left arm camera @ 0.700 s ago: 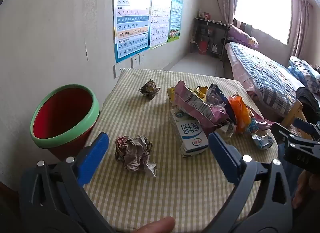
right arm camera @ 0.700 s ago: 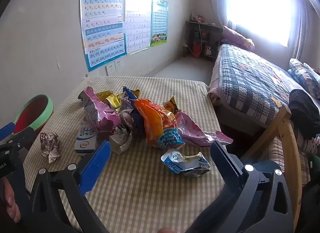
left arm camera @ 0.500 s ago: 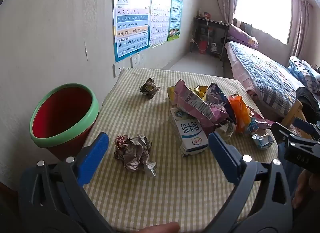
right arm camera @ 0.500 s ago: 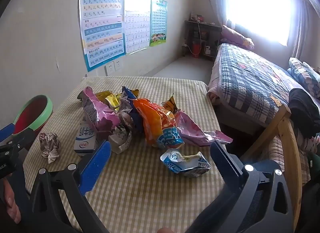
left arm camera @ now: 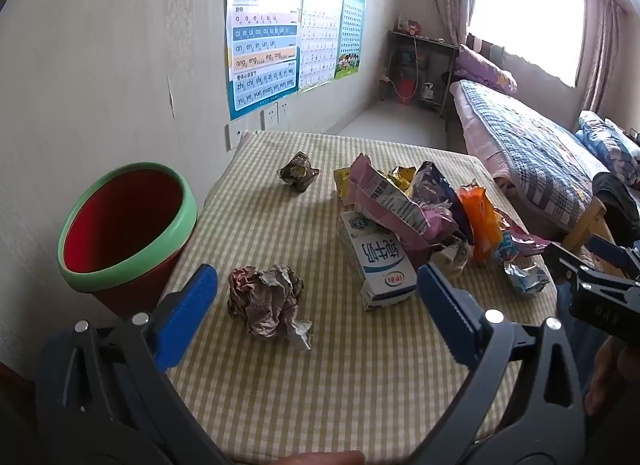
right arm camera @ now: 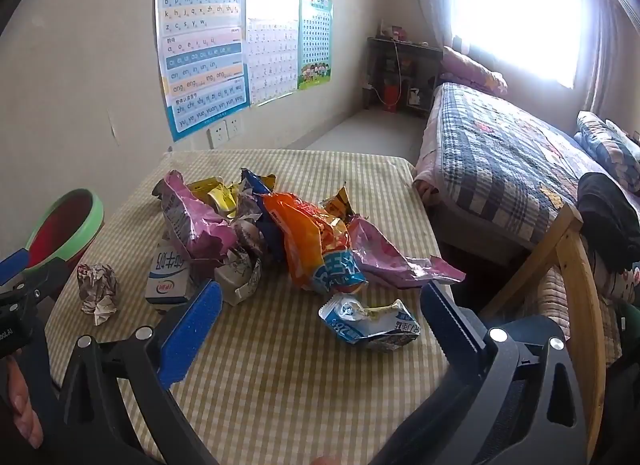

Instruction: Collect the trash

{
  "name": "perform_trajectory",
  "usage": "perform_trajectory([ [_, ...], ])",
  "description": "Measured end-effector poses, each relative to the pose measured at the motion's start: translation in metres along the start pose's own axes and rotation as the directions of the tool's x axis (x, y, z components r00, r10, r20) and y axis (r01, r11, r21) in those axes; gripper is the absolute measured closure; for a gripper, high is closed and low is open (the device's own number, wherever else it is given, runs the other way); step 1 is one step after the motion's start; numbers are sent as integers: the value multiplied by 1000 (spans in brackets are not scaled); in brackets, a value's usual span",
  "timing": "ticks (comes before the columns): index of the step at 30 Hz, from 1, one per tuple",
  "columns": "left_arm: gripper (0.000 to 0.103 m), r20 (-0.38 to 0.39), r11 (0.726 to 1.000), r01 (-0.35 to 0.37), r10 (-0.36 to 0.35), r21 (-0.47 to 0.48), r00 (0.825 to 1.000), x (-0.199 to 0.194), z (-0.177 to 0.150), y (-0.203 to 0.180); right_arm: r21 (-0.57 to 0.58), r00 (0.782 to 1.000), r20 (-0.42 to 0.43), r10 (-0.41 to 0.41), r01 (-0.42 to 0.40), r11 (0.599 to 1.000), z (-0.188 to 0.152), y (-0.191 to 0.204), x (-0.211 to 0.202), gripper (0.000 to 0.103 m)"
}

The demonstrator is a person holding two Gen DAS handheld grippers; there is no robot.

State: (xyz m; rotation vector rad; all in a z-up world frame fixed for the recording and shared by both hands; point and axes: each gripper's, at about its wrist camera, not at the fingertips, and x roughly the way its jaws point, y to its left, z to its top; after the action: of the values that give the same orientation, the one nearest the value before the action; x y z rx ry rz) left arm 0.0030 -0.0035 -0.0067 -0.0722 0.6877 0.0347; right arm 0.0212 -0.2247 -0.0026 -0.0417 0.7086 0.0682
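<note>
Trash lies on a checked tablecloth (left arm camera: 360,377) (right arm camera: 280,377). A crumpled paper ball (left arm camera: 268,299) (right arm camera: 97,289) sits just beyond my left gripper (left arm camera: 316,281), which is open and empty. A white milk carton (left arm camera: 380,265) (right arm camera: 168,277) leans against a heap of pink (left arm camera: 388,205) (right arm camera: 192,221), blue and orange wrappers (left arm camera: 480,221) (right arm camera: 312,241). A small dark wad (left arm camera: 298,173) lies farther back. A crushed blue-white packet (right arm camera: 368,321) (left arm camera: 524,277) rests just ahead of my right gripper (right arm camera: 320,293), open and empty. A red bin with a green rim (left arm camera: 124,229) (right arm camera: 66,225) stands off the table's left edge.
A wall with posters (left arm camera: 264,37) and sockets (right arm camera: 224,131) runs along the left. A bed with a plaid quilt (right arm camera: 512,161) and a wooden chair back (right arm camera: 576,265) stand to the right of the table. A hand holds each gripper.
</note>
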Motion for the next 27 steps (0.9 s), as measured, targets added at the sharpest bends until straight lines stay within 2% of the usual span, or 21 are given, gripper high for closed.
perform_trajectory([
  [27, 5, -8, 1000, 4, -4, 0, 1000, 2, -2, 0, 8, 1000, -12, -6, 6, 1000, -1, -3, 3, 7],
])
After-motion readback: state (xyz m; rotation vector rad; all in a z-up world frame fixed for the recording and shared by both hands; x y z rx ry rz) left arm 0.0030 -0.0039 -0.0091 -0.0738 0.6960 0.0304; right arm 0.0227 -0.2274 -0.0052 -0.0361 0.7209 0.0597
